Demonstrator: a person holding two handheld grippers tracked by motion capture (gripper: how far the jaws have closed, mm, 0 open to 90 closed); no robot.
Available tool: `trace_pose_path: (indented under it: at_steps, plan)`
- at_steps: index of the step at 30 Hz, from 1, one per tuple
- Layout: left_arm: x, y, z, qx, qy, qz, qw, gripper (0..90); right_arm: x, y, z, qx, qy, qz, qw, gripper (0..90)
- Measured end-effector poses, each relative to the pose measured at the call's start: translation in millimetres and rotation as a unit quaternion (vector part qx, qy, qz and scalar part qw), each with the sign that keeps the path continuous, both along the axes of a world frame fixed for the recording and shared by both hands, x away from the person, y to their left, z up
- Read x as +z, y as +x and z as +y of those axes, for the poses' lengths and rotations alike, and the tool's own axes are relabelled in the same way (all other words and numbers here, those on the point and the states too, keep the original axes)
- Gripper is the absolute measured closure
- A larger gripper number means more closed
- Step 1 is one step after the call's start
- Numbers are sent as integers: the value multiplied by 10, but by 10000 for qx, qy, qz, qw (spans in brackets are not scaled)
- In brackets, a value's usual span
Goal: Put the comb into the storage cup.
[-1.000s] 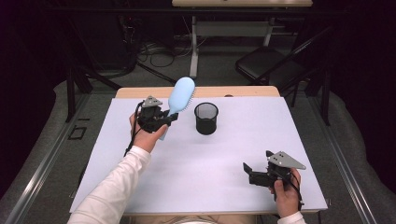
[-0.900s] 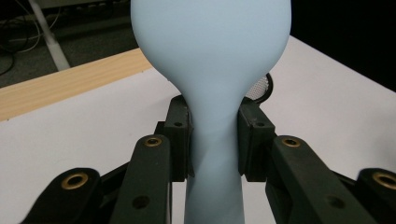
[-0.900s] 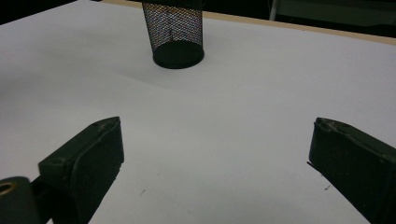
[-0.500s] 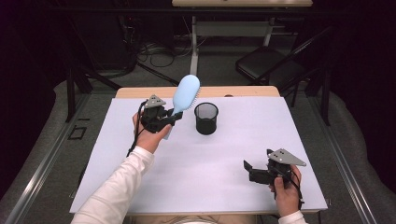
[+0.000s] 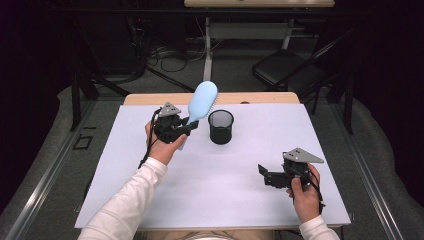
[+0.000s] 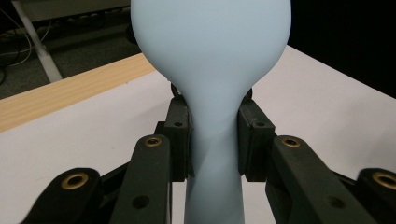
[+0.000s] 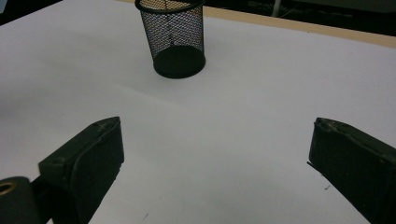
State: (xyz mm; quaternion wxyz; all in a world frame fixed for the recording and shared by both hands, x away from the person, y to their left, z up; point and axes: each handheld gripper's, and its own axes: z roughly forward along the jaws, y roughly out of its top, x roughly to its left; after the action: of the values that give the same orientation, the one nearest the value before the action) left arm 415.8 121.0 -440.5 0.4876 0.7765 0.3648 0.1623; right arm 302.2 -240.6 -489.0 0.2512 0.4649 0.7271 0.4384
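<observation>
Left gripper (image 5: 186, 131) is clamped on the neck of a pale blue plastic hairbrush (image 5: 202, 102), where the handle narrows below the oval head. In the left gripper view both pads (image 6: 180, 140) press flat against the neck of the brush (image 6: 212, 84) from either side. The brush is off the table, head uppermost and tilted toward the far edge, bristles facing right toward the black wire-mesh pen cup (image 5: 220, 127), which stands upright just beside it on the white table cover (image 5: 240, 195).

Right gripper (image 5: 262, 173) hovers low over the near right of the cover, jaws wide apart with nothing between them. It points toward the cup (image 7: 173, 39), well apart from it.

Handling judgement: the brush looks light and rigid, with a smooth moulded surface that could slip or pivot in the pads. The waisted neck is a sensible hold, since the flare above and below resists sliding. The broad head sits well above the grip, so it may swing if moved quickly. The mesh cup looks light and could tip if the handle strikes its rim.
</observation>
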Motion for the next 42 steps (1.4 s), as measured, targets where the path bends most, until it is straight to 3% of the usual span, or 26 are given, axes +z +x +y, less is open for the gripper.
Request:
trace_pose_path:
  at_steps: [4, 12, 16, 42]
  plan:
    - [-6, 4, -11, 2, -5, -2, 10000, 696, 67, 74, 11, 37, -72, 49, 10000, 28]
    - [-21, 0, -41, -25, -4, -3, 10000, 695, 196, 243, 0, 24, 71, 240, 9997, 29]
    - [-25, -4, -54, -26, -15, -1, 10000, 695, 265, 325, 16, 23, 30, 318, 9995, 28]
    - [-18, -29, -75, -27, -125, -103, 9999, 696, 547, 649, 218, 299, -53, 508, 9983, 28]
